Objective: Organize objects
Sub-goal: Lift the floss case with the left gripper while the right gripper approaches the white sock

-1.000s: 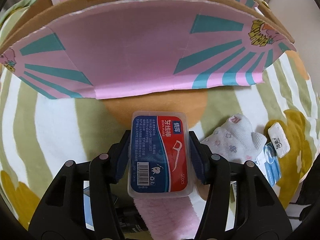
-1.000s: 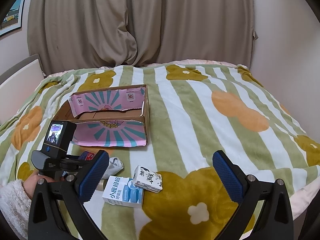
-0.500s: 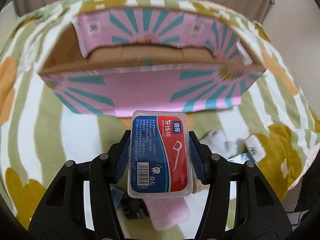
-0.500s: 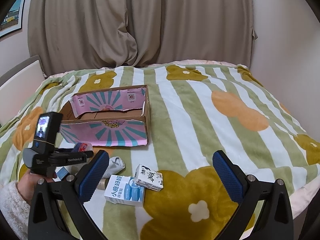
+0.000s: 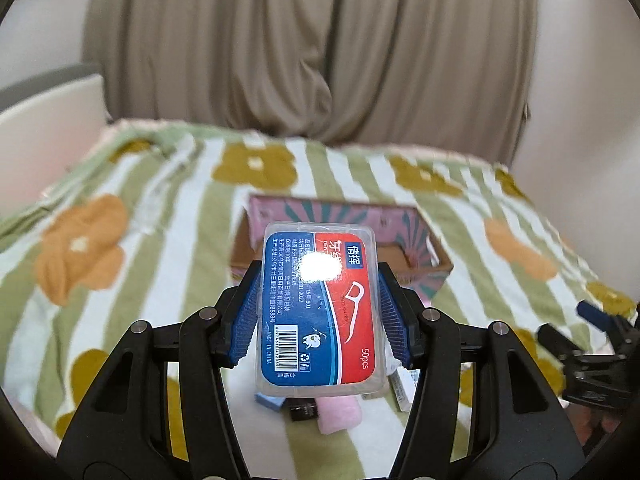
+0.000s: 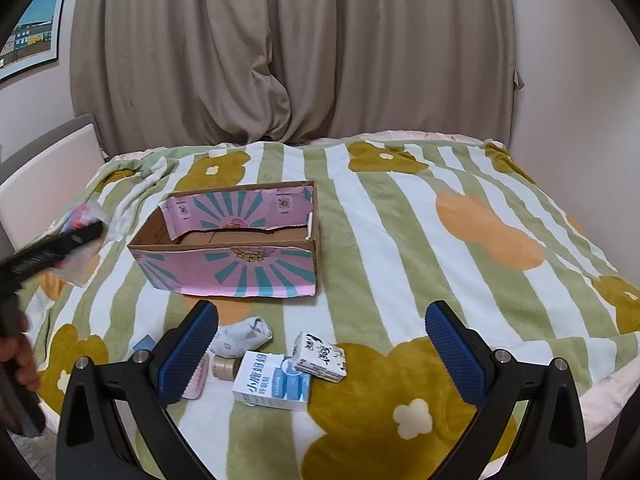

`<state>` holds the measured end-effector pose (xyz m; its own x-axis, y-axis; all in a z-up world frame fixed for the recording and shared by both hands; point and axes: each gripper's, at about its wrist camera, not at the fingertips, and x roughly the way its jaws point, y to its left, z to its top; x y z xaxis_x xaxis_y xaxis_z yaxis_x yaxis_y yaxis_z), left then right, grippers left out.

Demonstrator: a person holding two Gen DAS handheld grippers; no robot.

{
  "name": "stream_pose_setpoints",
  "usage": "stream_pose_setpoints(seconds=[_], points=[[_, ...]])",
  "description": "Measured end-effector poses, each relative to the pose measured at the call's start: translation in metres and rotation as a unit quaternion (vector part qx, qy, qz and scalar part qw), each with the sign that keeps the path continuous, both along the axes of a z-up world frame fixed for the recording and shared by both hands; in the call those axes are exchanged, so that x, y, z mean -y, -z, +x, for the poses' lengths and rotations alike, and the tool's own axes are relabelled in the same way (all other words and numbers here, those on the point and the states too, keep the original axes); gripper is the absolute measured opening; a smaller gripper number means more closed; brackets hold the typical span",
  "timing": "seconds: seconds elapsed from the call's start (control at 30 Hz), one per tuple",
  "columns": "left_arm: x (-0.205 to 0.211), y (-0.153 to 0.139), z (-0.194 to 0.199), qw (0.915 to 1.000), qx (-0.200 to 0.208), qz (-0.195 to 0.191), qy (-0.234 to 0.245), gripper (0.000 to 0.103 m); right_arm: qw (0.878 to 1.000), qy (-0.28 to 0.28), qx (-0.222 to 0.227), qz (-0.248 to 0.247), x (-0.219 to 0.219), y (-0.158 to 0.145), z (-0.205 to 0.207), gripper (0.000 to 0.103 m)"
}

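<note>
Moved: your left gripper (image 5: 318,312) has risen since a second ago; the cardboard box (image 5: 424,256) that filled its view then now sits low and small beyond the fingertips, with the curtain (image 5: 312,48) above it. Your right gripper (image 6: 322,354) has stayed put.
Left gripper state: its blue pads (image 5: 244,320) are clamped on the two long sides of the floss pick case (image 5: 320,316), which is held in the air above the blanket (image 5: 160,208).
Right gripper state: jaws wide apart, nothing between them.
Hard to make out, left side: in the right wrist view your left gripper is a dark motion-blurred streak (image 6: 52,248) left of the box; the case at its tip is only a smear. Part of your hand (image 6: 18,356) is cut off at the frame edge.
Hidden, centre: a glare spot covers part of the case label. The case hides the box's near wall in the left wrist view.
Hidden, below your right gripper's left finger: a pink cloth (image 6: 196,380) and a tape roll (image 6: 224,368) are partly covered; a blue item further left is barely visible.
Counts: one cardboard box, one floss case, one white sock (image 6: 244,336), one blue-and-white carton (image 6: 272,386), one small white packet (image 6: 320,356) leaning on that carton, one tape roll, one pink cloth.
Right edge: your right gripper shows in the left wrist view only as a dark, cut-off shape.
</note>
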<state>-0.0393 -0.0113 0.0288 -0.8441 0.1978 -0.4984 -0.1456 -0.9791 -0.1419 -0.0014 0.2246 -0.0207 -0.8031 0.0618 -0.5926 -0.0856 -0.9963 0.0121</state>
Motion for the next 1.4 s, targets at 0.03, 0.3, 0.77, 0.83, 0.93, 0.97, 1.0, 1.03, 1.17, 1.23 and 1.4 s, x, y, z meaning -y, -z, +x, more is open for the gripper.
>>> stream_pose_setpoints(seconds=[0.03, 0.3, 0.77, 0.83, 0.93, 0.97, 1.0, 1.03, 1.17, 1.23, 1.4], points=[[0.006, -0.007, 0.012, 0.9999, -0.012, 0.000, -0.011, 0.051, 1.000, -0.001, -0.001, 0.000, 0.001, -0.001, 0.000, 0.103], [0.031, -0.018, 0.055, 0.9983, -0.031, 0.002, -0.049, 0.051, 1.000, -0.018, -0.009, 0.000, 0.014, -0.005, 0.006, 0.103], [0.045, -0.006, 0.071, 0.9972, -0.024, -0.005, -0.071, 0.051, 0.982, -0.135, 0.116, -0.060, 0.041, 0.060, -0.086, 0.103], [0.046, -0.007, 0.071, 0.9970, -0.024, -0.006, -0.074, 0.051, 0.974, -0.148, 0.152, -0.077, 0.043, 0.078, -0.103, 0.103], [0.048, -0.005, 0.071, 0.9969, -0.020, -0.005, -0.076, 0.051, 0.962, -0.165, 0.197, -0.092, 0.047, 0.103, -0.123, 0.103], [0.048, -0.004, 0.071, 0.9969, -0.020, -0.006, -0.076, 0.051, 0.958, -0.168, 0.213, -0.089, 0.049, 0.112, -0.129, 0.103], [0.048, -0.003, 0.070, 0.9970, -0.018, -0.006, -0.075, 0.051, 0.955, -0.172, 0.224, -0.087, 0.051, 0.118, -0.134, 0.103], [0.048, -0.002, 0.069, 0.9971, -0.017, -0.005, -0.075, 0.051, 0.952, -0.177, 0.236, -0.086, 0.053, 0.124, -0.137, 0.103], [0.047, 0.002, 0.066, 0.9973, -0.008, -0.004, -0.073, 0.051, 0.940, -0.192, 0.269, -0.083, 0.059, 0.145, -0.150, 0.103], [0.047, 0.005, 0.065, 0.9973, -0.004, -0.004, -0.073, 0.051, 0.938, -0.193, 0.279, -0.076, 0.061, 0.153, -0.154, 0.103], [0.050, 0.008, 0.060, 0.9971, 0.002, -0.002, -0.076, 0.051, 0.934, -0.197, 0.288, -0.081, 0.059, 0.165, -0.156, 0.096]])
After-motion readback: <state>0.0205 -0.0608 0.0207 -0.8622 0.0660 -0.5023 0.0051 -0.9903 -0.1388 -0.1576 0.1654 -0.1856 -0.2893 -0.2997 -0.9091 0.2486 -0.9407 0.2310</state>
